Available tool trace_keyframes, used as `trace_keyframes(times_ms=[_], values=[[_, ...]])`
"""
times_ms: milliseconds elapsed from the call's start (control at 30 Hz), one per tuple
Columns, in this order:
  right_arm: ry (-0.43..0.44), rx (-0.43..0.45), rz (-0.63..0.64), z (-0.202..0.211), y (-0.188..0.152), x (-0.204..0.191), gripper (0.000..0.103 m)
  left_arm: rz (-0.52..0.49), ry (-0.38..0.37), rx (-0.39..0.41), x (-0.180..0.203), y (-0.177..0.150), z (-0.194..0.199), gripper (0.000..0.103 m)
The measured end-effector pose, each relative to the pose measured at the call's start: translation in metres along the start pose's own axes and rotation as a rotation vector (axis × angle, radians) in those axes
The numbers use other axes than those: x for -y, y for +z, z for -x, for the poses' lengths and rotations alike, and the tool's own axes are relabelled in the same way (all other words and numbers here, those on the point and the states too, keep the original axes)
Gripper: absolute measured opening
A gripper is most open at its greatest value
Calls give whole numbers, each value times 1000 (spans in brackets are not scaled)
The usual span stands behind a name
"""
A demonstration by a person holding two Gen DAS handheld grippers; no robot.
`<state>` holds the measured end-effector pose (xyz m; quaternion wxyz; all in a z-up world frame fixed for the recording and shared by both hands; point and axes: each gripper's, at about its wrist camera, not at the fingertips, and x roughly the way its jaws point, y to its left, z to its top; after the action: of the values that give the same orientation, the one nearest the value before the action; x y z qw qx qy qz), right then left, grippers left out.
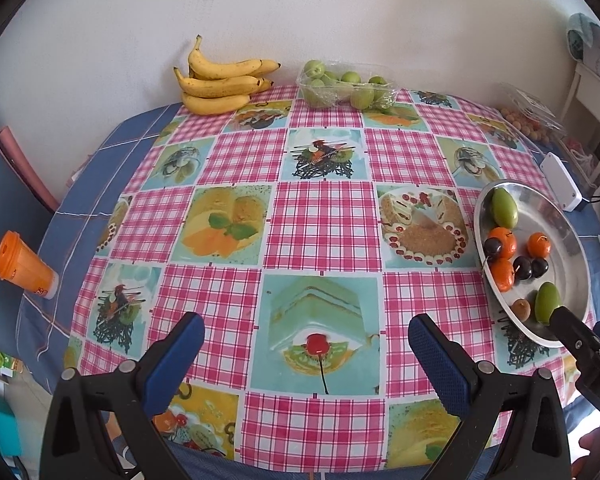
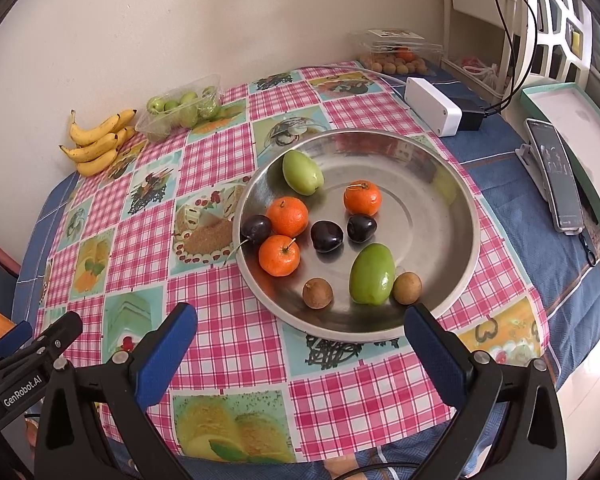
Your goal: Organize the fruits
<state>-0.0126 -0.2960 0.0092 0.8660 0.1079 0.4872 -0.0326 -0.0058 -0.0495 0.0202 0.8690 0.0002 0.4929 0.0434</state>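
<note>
Fruit bowl near right table edge, both grippers wide and empty

Bowl [image 2: 440, 184] of steel sits on the checked tablecloth [image 2: 228, 344], toward the right side of the table, its near rim close to the front edge. Inside: two green fruits [image 2: 371, 275], three oranges [image 2: 287, 216], three dark plums [image 2: 326, 236] and two small brown fruits [image 2: 317, 293]; its right half is bare. Bananas [image 1: 220, 80] and a clear tray of green fruit [image 1: 340, 88] lie against the wall at the far edge. Centre of the cloth is open. Left gripper [image 1: 304, 340] hovers over the front edge, jaws wide, holding nothing. Right gripper [image 2: 300, 334] sits just before the bowl rim, jaws wide, holding nothing. An orange cup [image 1: 20, 266] lies at the left edge
</note>
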Motion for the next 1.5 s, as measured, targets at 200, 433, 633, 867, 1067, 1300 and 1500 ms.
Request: trace_keyframes(times_ms=[200,433,633,867,1067,1300,1500], values=[[-1,-3,-1,-1,0,0,103,4,-13,-15,-1,0,-1,103],[-1,-5,-2,-1,0,0,103,16,-16,-26,-4,0,-4,103],[-2,-6,1,-2,0,-1,103,10,-24,-30,-3,0,-5,103],[-3,-8,2,-2,0,-1,103,18,-24,-36,-5,0,-6,103],[-4,-12,9,-3,0,-2,103,23,-29,-40,-6,0,-7,103],[-5,-13,8,-3,-1,-3,103,38,-28,-44,-8,0,-7,103],[-5,-13,8,-3,-1,-3,103,56,-33,-50,-11,0,-8,103]])
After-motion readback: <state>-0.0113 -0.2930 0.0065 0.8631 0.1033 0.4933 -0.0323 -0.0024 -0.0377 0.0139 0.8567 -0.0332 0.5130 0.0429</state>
